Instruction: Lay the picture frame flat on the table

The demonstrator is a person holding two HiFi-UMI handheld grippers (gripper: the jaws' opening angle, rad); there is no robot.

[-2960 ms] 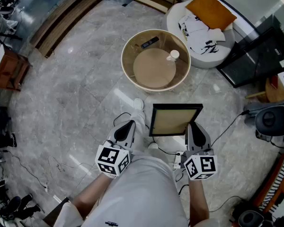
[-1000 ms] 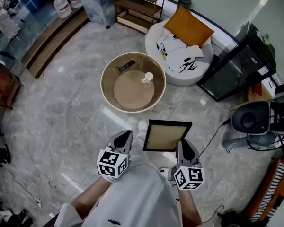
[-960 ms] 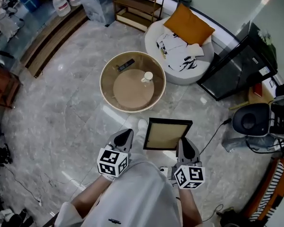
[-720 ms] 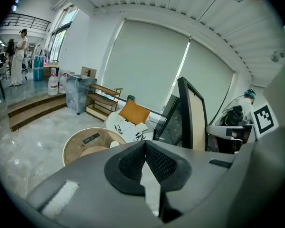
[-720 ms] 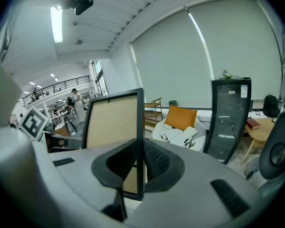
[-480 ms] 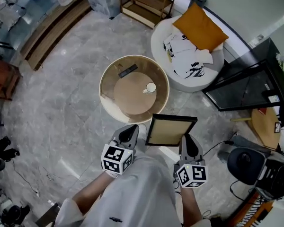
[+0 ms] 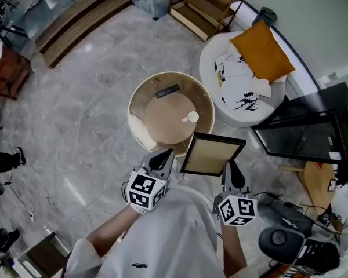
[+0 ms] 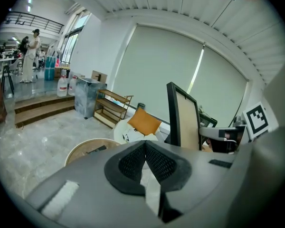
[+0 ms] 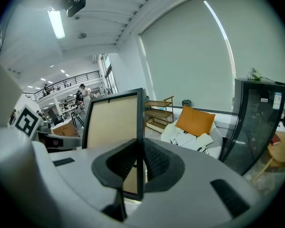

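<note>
A black picture frame (image 7: 212, 154) with a tan backing hangs in the air, tilted, at the near right rim of the round wooden table (image 7: 140, 127). My right gripper (image 7: 231, 172) is shut on the frame's right edge (image 9: 139, 141), which runs between its jaws. The frame (image 8: 183, 115) also stands upright at the right in the left gripper view. My left gripper (image 7: 160, 161) is shut with nothing in it, beside the frame's lower left corner. On the table lie a white cup (image 7: 192, 117) and a black remote (image 7: 167, 91).
A white round seat (image 7: 235, 74) with an orange cushion (image 7: 263, 50) and printed cloth stands right of the table. A dark glass cabinet (image 7: 301, 135) is further right, a wooden shelf (image 7: 206, 2) behind. Cables and a black device (image 7: 278, 242) lie on the marble floor near my right side.
I have stepped closer to the round table with the frame held in my right gripper; the frame now overlaps the table's near right rim. Both grippers have stayed shut.
</note>
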